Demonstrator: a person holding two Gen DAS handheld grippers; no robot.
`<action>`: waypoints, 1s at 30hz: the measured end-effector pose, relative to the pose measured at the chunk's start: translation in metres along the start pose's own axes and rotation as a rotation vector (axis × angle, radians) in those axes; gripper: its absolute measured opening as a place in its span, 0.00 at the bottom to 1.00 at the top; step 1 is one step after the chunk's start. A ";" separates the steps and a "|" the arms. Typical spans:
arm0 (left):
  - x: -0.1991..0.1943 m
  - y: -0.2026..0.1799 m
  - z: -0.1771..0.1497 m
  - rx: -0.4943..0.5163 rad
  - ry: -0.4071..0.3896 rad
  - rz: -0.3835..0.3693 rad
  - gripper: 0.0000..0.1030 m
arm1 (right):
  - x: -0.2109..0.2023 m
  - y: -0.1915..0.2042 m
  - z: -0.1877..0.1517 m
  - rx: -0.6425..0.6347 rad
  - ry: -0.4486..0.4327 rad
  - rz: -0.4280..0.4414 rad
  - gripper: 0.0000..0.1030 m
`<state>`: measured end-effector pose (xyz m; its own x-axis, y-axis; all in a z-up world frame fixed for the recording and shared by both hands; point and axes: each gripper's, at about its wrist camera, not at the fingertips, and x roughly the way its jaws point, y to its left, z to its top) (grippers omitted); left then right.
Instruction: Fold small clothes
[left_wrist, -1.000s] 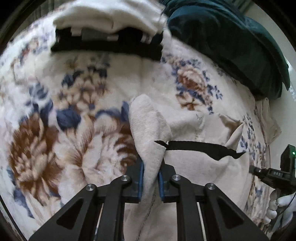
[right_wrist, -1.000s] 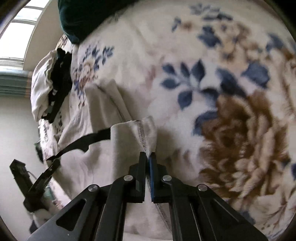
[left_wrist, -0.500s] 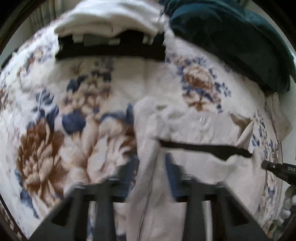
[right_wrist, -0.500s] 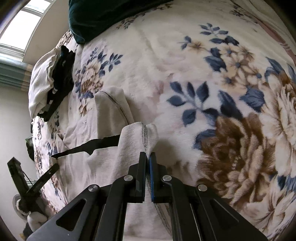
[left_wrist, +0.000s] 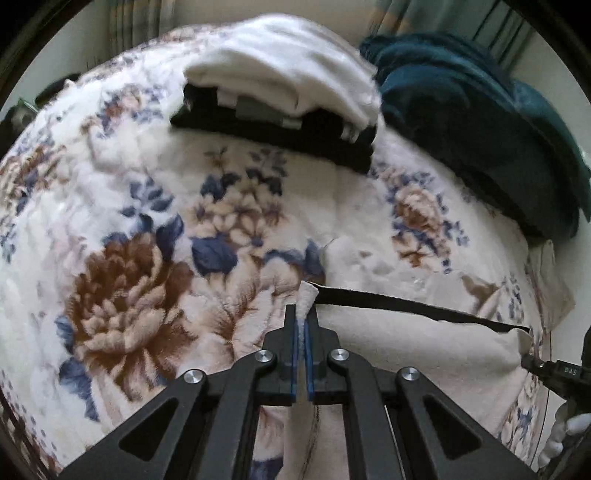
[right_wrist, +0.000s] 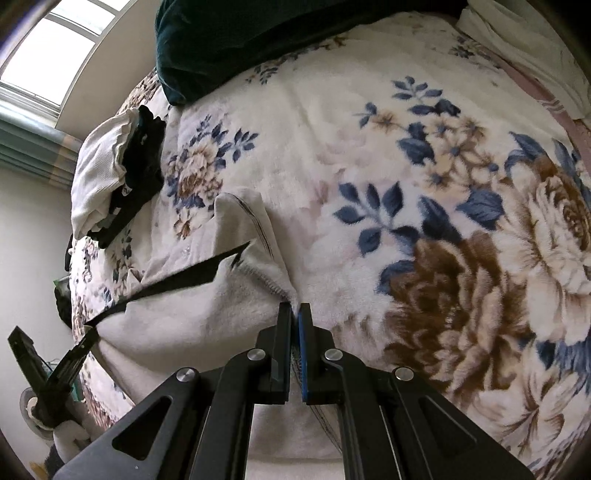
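A small cream garment (left_wrist: 406, 343) lies on the floral blanket (left_wrist: 140, 229), its near edge lifted and stretched between both grippers. My left gripper (left_wrist: 303, 314) is shut on one corner of it, a tuft of cloth poking out above the pads. My right gripper (right_wrist: 294, 314) is shut on the opposite corner (right_wrist: 280, 291), along a stitched hem. The same garment (right_wrist: 192, 314) shows a dark gap where the raised layer hangs over the part beneath. Each gripper shows at the edge of the other's view, the right gripper (left_wrist: 554, 369) and the left gripper (right_wrist: 70, 354), both pinching cloth.
A stack of folded clothes (left_wrist: 280, 88), white on black, sits at the far side of the blanket, also as the stack (right_wrist: 114, 177) in the right view. A dark teal blanket (left_wrist: 480, 140) is bunched beside it. A window (right_wrist: 48, 48) and curtains stand beyond.
The left jaws closed onto the garment corner. Both grippers rose, lifting the near edge off the blanket and pulling it taut between them.
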<state>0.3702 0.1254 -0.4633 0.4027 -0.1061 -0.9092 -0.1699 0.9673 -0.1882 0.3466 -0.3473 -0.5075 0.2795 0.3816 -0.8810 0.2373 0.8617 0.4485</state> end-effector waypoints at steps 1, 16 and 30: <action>0.013 0.001 0.003 -0.003 0.024 0.006 0.02 | 0.002 0.001 0.001 -0.003 -0.002 -0.009 0.04; 0.001 0.056 -0.062 -0.311 0.241 -0.238 0.55 | 0.015 -0.037 -0.012 0.156 0.148 0.002 0.43; -0.006 0.002 -0.101 -0.009 0.254 -0.273 0.08 | 0.033 -0.030 -0.078 0.114 0.279 0.147 0.02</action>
<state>0.2770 0.1045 -0.4952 0.1988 -0.4151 -0.8878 -0.0949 0.8935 -0.4390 0.2763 -0.3351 -0.5615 0.0566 0.5897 -0.8056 0.3201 0.7536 0.5741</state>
